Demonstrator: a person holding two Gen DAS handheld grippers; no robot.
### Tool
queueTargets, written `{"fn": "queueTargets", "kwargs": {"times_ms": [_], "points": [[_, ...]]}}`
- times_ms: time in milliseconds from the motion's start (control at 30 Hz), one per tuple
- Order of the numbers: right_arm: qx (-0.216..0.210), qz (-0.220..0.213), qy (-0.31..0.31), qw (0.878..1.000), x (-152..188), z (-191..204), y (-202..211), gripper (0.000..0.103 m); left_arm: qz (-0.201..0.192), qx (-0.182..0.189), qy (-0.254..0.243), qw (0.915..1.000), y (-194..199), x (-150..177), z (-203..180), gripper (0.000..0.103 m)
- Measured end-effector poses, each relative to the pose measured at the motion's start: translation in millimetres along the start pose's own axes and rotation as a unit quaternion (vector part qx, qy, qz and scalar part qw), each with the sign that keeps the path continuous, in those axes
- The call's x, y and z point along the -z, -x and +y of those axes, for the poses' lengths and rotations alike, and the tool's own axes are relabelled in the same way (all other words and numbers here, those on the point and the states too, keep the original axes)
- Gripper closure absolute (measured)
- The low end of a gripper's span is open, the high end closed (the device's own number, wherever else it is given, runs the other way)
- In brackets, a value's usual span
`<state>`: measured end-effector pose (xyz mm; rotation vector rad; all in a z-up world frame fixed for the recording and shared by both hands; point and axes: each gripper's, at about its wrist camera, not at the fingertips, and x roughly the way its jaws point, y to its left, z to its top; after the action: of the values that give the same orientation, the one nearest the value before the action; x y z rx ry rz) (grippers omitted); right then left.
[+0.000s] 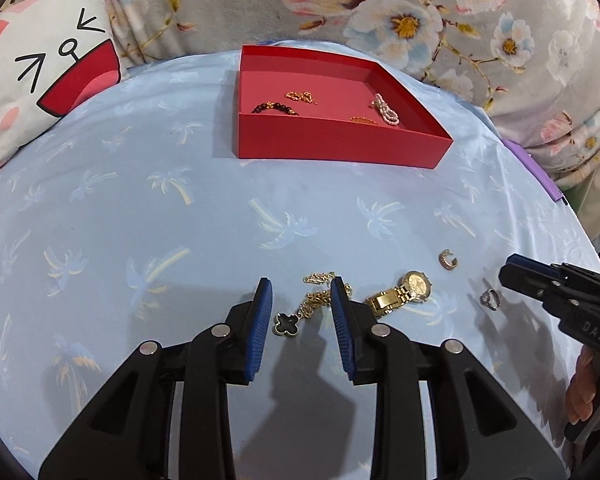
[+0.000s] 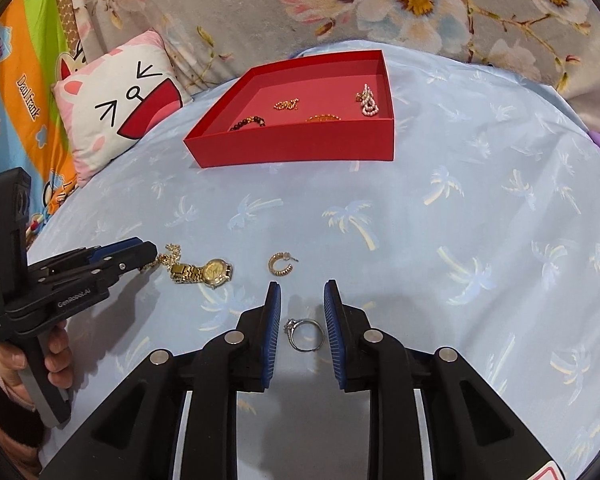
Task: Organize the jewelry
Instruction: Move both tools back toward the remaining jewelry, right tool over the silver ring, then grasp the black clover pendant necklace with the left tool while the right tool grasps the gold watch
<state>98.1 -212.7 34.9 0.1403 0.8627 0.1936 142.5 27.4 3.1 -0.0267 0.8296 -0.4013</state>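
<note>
Left gripper [image 1: 302, 300] spread wide astride gold necklace [image 1: 314, 302], black clover pendant [image 1: 287, 323] between pads, contact apparently none. Right gripper [image 2: 302, 300] likewise wide astride silver ring [image 2: 305, 334]. Gold watch [image 2: 204, 273] and hoop earring [image 2: 280, 265] nearer than red box [image 2: 292, 144], well apart from it.

Bare blue cloth [image 2: 440, 240] lies open between the loose jewelry and the red box [image 2: 300, 144]. The gold watch [image 2: 208, 273] and hoop earring [image 2: 280, 265] flank the silver ring [image 2: 306, 334]; the box walls obstruct level entry.
</note>
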Motion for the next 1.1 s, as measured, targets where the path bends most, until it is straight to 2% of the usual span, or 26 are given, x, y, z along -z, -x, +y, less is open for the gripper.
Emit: {"fn": "queueTargets", "kwargs": {"times_ms": [133,500,633,833,867,1100], "points": [[0.003,0.004,0.005,1.000,1.6,2.0,-3.7,0.080,0.016,0.007,0.003,0.9998,-2.8,3.6,2.5,0.074],[0.005,0.003,0.007,1.000,1.8,2.5,-4.8,0.080,0.019,-0.002,-0.015,0.9997,-2.7,4.7,-4.0,0.074],[0.005,0.000,0.008,1.000,2.0,2.1,-3.4,0.080,0.022,0.002,-0.020,0.9996,-4.1,5.3,-6.8,0.091],[0.003,0.000,0.011,1.000,2.8,4.8,-3.2,0.080,0.019,0.006,-0.011,0.9997,-3.4,5.0,-4.9,0.093],[0.003,0.000,0.011,1.000,2.8,5.5,-3.1,0.080,0.016,0.007,-0.009,0.9998,-2.0,5.2,-3.9,0.103],[-0.009,0.005,0.026,1.000,4.2,17.9,-6.4,0.080,-0.017,0.012,0.012,0.9997,16.8,-3.0,8.5,0.103]]}}
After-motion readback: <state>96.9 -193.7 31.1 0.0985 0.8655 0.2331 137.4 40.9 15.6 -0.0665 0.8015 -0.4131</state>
